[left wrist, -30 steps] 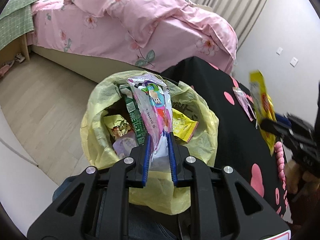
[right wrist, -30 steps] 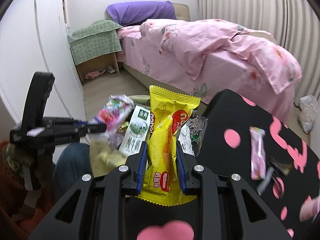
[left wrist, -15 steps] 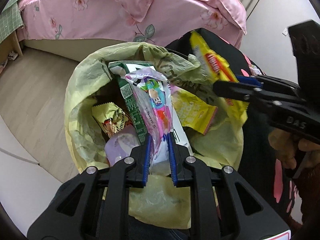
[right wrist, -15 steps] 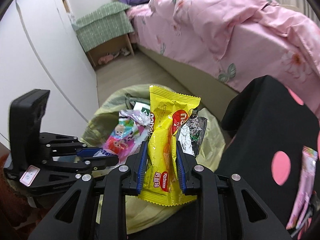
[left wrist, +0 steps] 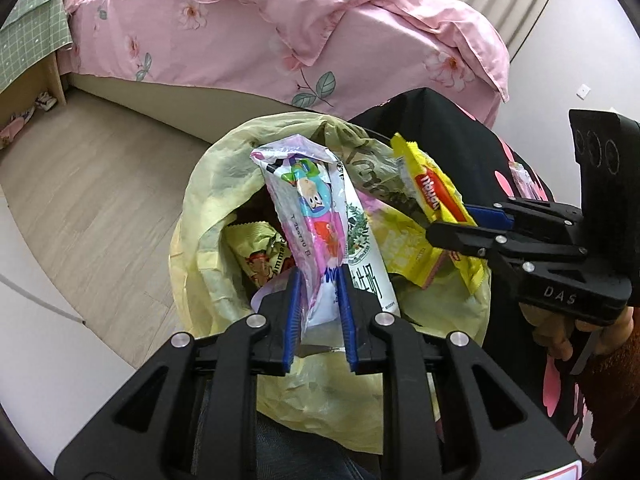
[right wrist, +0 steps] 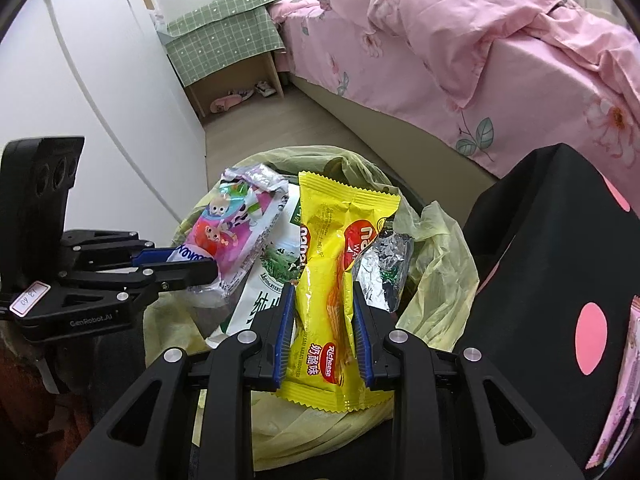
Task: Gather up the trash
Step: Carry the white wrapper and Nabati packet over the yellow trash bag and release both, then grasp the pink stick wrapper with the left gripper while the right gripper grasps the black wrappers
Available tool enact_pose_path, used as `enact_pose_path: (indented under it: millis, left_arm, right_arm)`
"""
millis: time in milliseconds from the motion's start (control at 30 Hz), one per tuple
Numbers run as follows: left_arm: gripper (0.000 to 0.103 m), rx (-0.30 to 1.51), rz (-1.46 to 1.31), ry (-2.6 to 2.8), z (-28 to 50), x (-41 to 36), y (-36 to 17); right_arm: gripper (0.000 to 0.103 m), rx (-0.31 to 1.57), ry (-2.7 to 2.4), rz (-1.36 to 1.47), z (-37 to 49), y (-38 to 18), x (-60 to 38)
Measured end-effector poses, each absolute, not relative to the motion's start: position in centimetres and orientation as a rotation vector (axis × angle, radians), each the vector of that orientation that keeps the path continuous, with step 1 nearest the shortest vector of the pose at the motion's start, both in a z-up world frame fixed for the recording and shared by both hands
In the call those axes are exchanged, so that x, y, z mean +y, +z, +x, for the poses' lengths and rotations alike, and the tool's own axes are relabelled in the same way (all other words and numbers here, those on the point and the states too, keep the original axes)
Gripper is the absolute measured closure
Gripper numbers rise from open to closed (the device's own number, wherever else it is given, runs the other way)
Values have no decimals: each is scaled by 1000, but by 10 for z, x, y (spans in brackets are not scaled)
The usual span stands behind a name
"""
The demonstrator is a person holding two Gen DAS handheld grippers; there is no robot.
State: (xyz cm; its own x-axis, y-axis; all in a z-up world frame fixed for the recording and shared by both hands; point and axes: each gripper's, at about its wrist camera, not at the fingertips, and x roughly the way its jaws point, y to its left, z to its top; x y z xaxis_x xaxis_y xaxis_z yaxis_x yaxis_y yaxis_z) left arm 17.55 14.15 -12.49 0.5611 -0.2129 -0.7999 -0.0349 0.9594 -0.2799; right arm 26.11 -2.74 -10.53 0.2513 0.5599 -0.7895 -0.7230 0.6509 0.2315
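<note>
Trash bag [left wrist: 208, 216], pale yellow and lining a bin on the floor beside the black worktop [right wrist: 560, 264], lies directly below both of your claws, mouth gaping upward and already holding wrappers and a white milk carton [left wrist: 368, 264].

Your left claw [left wrist: 318, 312] hangs over the near-left part of that opening with the pink cartoon wrapper [left wrist: 308, 216] standing between its blue pads, long axis running up and away from you; its jaws are opening, and the wrapper is not yet clear of them.

Your right claw [right wrist: 323, 320] is pinching the yellow wafer wrapper [right wrist: 336, 280] upright, with a crumpled foil wrapper [right wrist: 384, 268] just beside it on the right. It sits over the right side of the mouth, near the worktop edge.

Both pieces point lengthwise into the bag, so a straight drop should land them inside; the left one looks set to fall first.
</note>
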Motion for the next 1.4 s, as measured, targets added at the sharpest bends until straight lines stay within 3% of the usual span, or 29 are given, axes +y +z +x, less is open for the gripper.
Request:
enact_pose_path:
  millis: [500, 733, 1100, 1400]
  left_arm:
    - [40, 874, -367, -81, 163, 159, -103]
    - [38, 776, -433, -23, 154, 177, -80]
    - [37, 772, -431, -21, 149, 177, -77]
    - [37, 733, -352, -117, 152, 135, -67]
  right_arm:
    - [51, 950, 856, -303, 242, -98, -29]
    - [49, 960, 849, -304, 240, -92, -37]
    - [49, 895, 848, -248, 227, -73, -64]
    - [49, 783, 582, -224, 194, -58, -157]
